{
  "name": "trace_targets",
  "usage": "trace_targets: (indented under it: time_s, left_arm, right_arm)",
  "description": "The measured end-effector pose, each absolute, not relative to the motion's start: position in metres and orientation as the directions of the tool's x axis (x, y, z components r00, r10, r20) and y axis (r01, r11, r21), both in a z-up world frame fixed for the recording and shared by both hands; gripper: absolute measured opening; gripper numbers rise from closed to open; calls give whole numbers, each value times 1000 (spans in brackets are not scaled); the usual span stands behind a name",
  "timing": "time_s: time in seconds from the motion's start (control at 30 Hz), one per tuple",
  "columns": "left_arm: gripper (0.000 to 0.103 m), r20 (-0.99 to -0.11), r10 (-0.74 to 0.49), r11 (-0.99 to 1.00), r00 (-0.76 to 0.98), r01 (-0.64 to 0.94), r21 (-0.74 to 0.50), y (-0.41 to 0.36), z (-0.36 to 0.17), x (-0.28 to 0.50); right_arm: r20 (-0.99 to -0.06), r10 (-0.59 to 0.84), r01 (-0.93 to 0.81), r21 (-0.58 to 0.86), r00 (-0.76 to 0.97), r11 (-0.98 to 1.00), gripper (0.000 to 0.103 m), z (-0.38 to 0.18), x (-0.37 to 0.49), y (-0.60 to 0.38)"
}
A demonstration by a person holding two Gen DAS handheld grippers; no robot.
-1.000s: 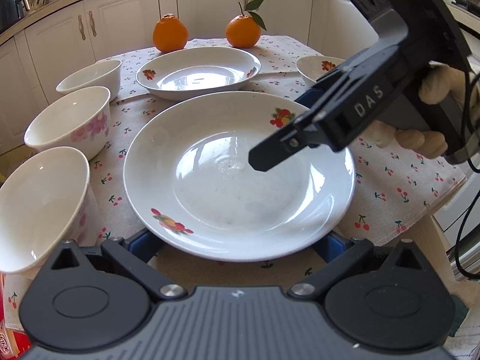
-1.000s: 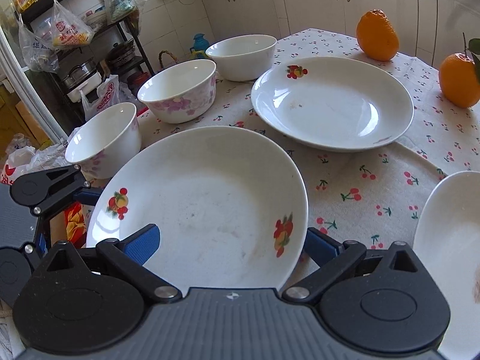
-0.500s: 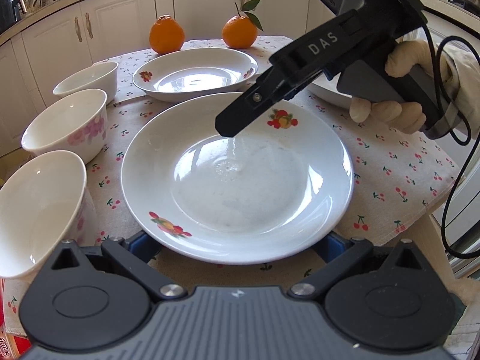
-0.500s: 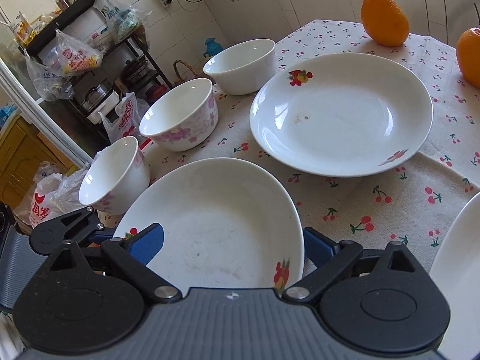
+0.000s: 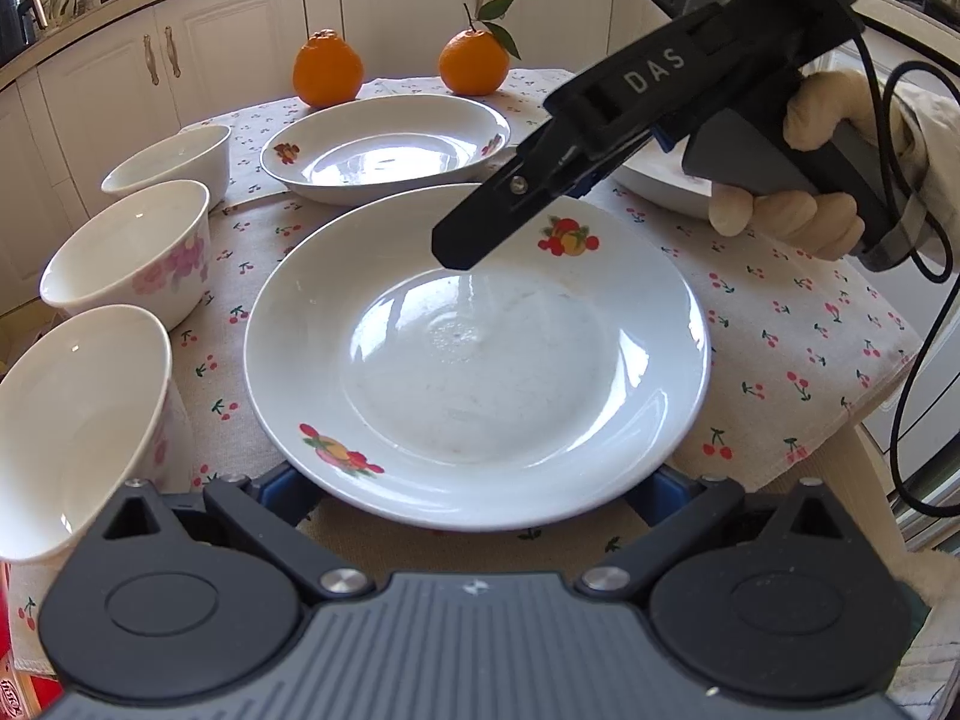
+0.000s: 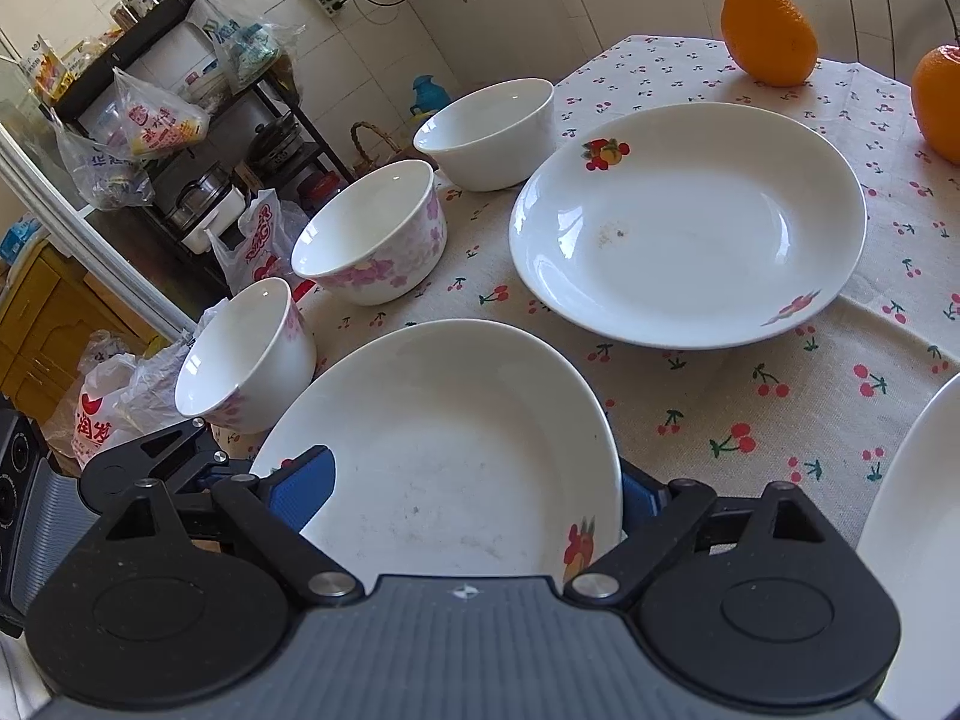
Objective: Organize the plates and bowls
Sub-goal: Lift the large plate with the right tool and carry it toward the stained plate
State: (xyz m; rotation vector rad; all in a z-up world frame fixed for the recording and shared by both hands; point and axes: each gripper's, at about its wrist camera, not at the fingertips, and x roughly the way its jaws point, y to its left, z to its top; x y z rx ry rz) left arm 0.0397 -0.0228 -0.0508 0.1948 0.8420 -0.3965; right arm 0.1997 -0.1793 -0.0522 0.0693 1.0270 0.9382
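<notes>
A white plate [image 5: 480, 360] with fruit prints lies at the near edge of the cherry-print tablecloth [image 5: 780, 324]. My left gripper [image 5: 474, 486] stands open. The plate's near rim covers both blue fingertips, and I cannot tell whether it rests on them. My right gripper [image 6: 468, 498] is open at the same plate [image 6: 450, 450]: its left blue pad [image 6: 300, 492] shows over the rim, while the right pad is half hidden behind it. In the left wrist view one right finger [image 5: 456, 252] hovers just above the plate's far side. Neither pad presses on the plate.
A second fruit plate [image 6: 690, 228] lies further back, and a third plate [image 6: 918, 540] at the right. Three bowls [image 6: 246, 354] [image 6: 372, 234] [image 6: 486, 132] line the left table edge. Two oranges [image 5: 327, 69] [image 5: 474, 60] sit at the back. A gloved hand [image 5: 792, 216] and a cable [image 5: 906, 360] are at the right.
The right gripper has swung left and towards the plate's far rim, rolling a little, and its finger now hangs over the plate's far side. The left gripper and the plate have kept still.
</notes>
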Motion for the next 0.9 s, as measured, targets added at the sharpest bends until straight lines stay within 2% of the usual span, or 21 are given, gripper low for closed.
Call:
trace_targets:
  time_s: [0.37,0.9]
  left_arm:
    - [101,-754,-260,901,603,431,34,-27,-48,39]
    - [100,-741,-357,860,569,510,-24,-21,-51,47]
  right_arm:
    - [-699,680,-633,428,220,645,97,-44,190,-198]
    - [-722,657,-659,388,218,645,101,-53,193,-192]
